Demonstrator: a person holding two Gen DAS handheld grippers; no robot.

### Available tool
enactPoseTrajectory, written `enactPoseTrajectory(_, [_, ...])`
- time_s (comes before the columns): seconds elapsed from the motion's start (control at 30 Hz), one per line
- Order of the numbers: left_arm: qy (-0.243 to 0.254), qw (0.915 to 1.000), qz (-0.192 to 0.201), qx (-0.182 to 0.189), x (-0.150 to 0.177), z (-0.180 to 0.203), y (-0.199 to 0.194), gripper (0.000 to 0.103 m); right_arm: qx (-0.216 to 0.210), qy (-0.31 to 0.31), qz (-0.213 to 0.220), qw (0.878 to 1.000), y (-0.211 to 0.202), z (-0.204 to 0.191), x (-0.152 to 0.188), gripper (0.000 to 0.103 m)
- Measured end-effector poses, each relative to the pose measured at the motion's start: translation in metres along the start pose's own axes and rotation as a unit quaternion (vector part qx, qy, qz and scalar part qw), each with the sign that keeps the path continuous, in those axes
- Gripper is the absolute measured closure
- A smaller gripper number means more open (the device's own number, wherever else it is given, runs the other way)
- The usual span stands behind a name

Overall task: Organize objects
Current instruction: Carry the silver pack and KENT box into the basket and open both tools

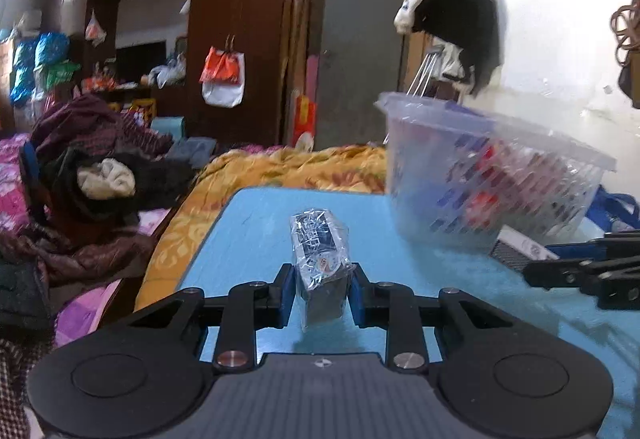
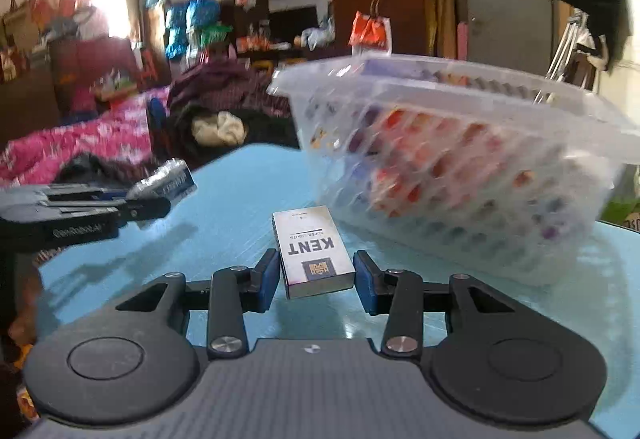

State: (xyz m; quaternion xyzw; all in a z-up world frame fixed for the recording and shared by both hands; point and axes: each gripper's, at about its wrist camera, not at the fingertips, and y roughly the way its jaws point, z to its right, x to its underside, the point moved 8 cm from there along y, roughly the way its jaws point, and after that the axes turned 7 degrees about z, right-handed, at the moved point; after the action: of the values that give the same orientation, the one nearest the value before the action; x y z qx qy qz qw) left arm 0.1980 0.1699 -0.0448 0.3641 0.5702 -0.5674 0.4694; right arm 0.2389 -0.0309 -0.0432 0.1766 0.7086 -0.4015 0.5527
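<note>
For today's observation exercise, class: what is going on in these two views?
A person is sorting small packs. The left gripper is shut on a plastic-wrapped pack, held above the blue table. The right gripper has open jaws on either side of a Kent cigarette pack lying on the table. A clear basket holds more items.

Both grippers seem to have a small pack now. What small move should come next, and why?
Probably carry the left gripper, shut on the cellophane-wrapped pack, over the rim of the clear basket and release there. That pack is already lifted off the blue table. The right gripper's pads only flank the Kent pack, so it should close first.
</note>
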Motion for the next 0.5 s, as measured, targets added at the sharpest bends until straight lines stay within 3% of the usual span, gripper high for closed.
enactPoseTrajectory(0.13, [0.001,0.9982,0.040,0.045,-0.009,0.028,-0.015,0.071,0.002,0.017,0.046,0.999,-0.036,0.013,-0.009,0.059])
enactPoseTrajectory(0.27, [0.005,0.9919,0.094,0.085,-0.039,0.065,-0.037,0.071,0.018,0.023,0.102,0.994,-0.070,0.028,-0.032,0.059])
enactPoseTrajectory(0.4, [0.012,0.9856,0.126,0.112,-0.082,0.103,-0.037,0.071,0.055,0.019,0.154,0.986,-0.081,0.046,-0.075,0.059])
enactPoseTrajectory(0.5, [0.019,0.9828,0.126,0.134,-0.110,0.134,-0.017,0.071,0.099,-0.003,0.182,0.978,-0.072,0.061,-0.102,0.059])
